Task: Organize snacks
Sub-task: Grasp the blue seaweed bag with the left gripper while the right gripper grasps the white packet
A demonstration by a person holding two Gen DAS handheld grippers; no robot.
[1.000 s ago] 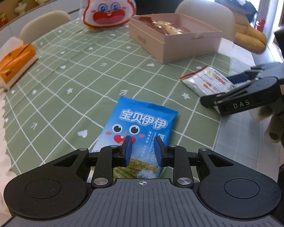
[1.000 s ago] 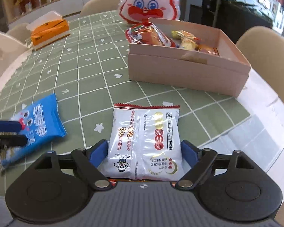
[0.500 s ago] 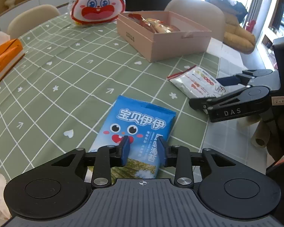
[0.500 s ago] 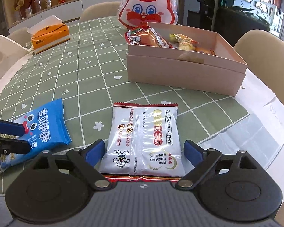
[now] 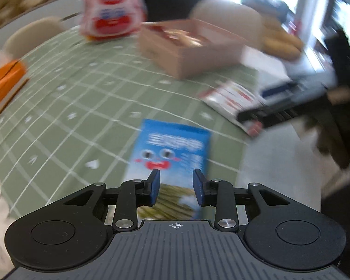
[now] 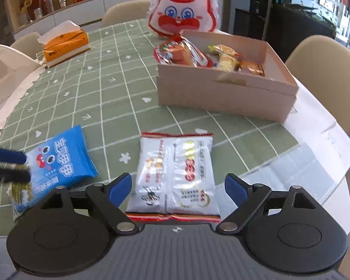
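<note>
A blue snack packet (image 5: 172,158) lies flat on the green checked tablecloth; it also shows in the right wrist view (image 6: 58,161). My left gripper (image 5: 176,186) hovers over its near end, jaws part open with a gap between them, holding nothing. A white snack packet (image 6: 175,175) lies in front of my right gripper (image 6: 177,186), whose jaws stand wide open on either side of the packet's near end. The same packet shows in the left wrist view (image 5: 233,98). A pink cardboard box (image 6: 224,93) holding several wrapped snacks stands beyond it.
A red and white rabbit-shaped bag (image 6: 184,9) stands behind the box. An orange tissue box (image 6: 65,44) sits at the far left of the table. Chairs ring the table. The table's bare white edge (image 6: 319,144) runs along the right.
The left gripper has swung fast, blurring its view, and its jaws have opened somewhat wider over the blue packet. The right gripper has barely moved and stays wide open around the white packet.
</note>
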